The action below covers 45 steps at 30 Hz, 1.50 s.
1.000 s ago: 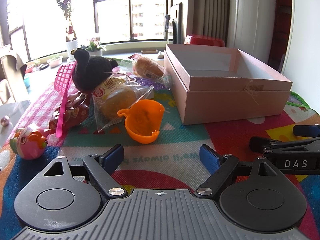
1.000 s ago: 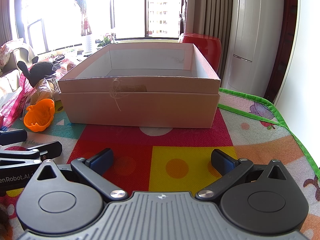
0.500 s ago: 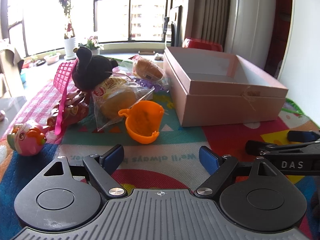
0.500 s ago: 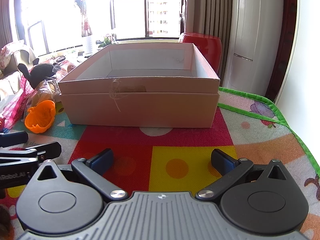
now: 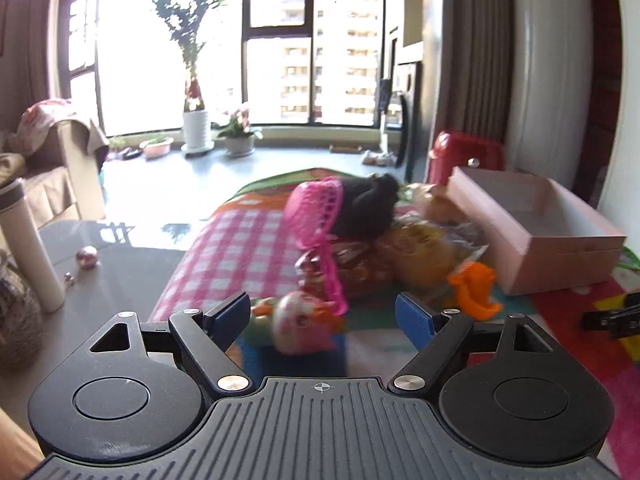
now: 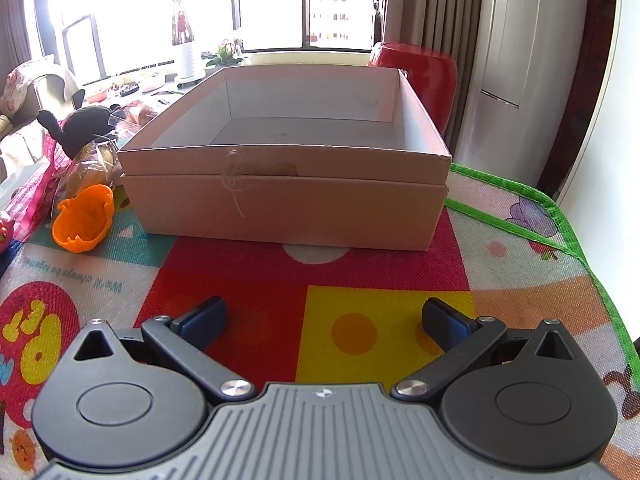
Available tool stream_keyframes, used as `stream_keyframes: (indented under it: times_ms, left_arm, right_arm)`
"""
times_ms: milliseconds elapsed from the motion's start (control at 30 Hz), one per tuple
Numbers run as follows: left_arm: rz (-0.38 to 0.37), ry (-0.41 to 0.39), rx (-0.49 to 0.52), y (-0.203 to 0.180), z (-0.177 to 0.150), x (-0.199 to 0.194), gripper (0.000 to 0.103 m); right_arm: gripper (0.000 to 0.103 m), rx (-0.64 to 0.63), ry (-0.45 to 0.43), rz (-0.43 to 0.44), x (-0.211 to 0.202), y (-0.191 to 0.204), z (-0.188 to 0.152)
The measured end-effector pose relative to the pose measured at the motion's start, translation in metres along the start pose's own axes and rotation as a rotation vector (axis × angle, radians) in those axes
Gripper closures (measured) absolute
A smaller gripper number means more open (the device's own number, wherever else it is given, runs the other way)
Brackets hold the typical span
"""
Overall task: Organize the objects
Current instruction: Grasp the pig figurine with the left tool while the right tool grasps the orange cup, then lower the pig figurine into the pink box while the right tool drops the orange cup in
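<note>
An empty pink cardboard box (image 6: pixel 288 200) stands on the colourful mat; it also shows in the left wrist view (image 5: pixel 560 248) at the right. Left of it lies a pile: an orange cup (image 6: pixel 82 218), wrapped bread (image 5: pixel 420 256), a black plush toy (image 5: pixel 364 208), a pink mesh basket (image 5: pixel 316 212) and a pink fish toy (image 5: pixel 296 322). My left gripper (image 5: pixel 324 316) is open, with the fish toy just ahead between its fingers. My right gripper (image 6: pixel 324 320) is open and empty in front of the box.
A grey table (image 5: pixel 112 272) at the left holds a white bottle (image 5: pixel 32 256) and small balls. A red stool (image 6: pixel 420 76) stands behind the box. The mat's green edge (image 6: pixel 560 220) runs at the right.
My left gripper has swung left, from facing the orange cup to facing the pink fish toy. The right gripper has barely moved.
</note>
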<state>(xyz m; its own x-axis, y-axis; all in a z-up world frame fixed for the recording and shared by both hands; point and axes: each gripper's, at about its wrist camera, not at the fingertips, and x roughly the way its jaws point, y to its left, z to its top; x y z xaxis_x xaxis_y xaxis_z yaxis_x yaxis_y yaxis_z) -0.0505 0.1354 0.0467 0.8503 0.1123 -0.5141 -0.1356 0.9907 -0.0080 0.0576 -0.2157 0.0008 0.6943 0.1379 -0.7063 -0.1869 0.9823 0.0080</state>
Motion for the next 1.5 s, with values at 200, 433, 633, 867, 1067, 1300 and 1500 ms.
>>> stream_keyframes:
  times_ms: [200, 433, 633, 867, 1067, 1300, 1500]
  left_arm:
    - [-0.03, 0.073, -0.058, 0.017, -0.002, 0.04, 0.018]
    - [-0.11, 0.059, -0.091, 0.029, -0.006, 0.041, 0.032]
    - [-0.128, 0.009, -0.13, 0.045, -0.013, 0.012, 0.033]
    - [-0.172, 0.055, -0.201, 0.066, -0.019, -0.003, 0.034]
    - [-0.227, 0.113, -0.199, 0.048, -0.028, -0.012, 0.034]
    - [-0.378, 0.108, -0.097, -0.023, -0.006, -0.019, 0.034]
    - [-0.478, -0.053, 0.032, -0.119, 0.07, -0.005, 0.033]
  right_arm:
    - [0.0, 0.003, 0.022, -0.013, 0.002, 0.003, 0.005]
    - [0.0, -0.048, -0.047, 0.091, -0.015, 0.04, 0.003]
    - [0.015, -0.22, -0.137, 0.156, -0.013, 0.139, 0.01]
    - [0.06, -0.215, -0.084, 0.108, 0.02, 0.184, 0.028]
    - [0.074, -0.224, -0.105, 0.159, -0.022, 0.159, 0.014]
    - [0.074, -0.209, -0.142, 0.165, -0.084, 0.105, -0.015]
    - [0.074, -0.147, -0.177, 0.127, -0.107, 0.061, -0.03]
